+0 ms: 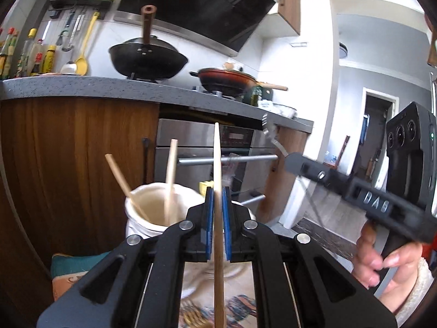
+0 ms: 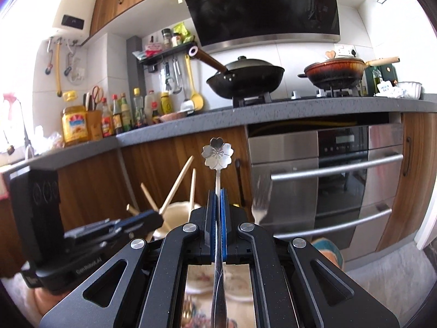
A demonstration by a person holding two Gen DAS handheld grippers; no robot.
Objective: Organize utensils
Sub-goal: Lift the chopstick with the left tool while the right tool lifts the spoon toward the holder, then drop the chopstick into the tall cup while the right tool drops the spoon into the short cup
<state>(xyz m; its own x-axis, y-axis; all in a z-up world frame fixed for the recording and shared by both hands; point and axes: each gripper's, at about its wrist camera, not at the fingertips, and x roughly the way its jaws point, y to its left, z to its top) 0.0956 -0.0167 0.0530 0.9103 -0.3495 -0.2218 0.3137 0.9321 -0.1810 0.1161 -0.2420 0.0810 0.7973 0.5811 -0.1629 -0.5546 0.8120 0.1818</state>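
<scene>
My left gripper is shut on a wooden chopstick that points upward. Just beyond it stands a cream ceramic holder with two more chopsticks leaning inside. My right gripper is shut on a metal spoon, its flower-shaped handle end pointing up. In the right wrist view the left gripper sits at the left with its chopstick over the cream holder. A blurred metal fork stands tines up just right of my right gripper. The left wrist view shows the right gripper at the right.
A grey counter runs across the back with a black wok, a red pan and bottles. A steel oven with bar handles sits below. A patterned cloth lies under the grippers. A hand grips the right tool.
</scene>
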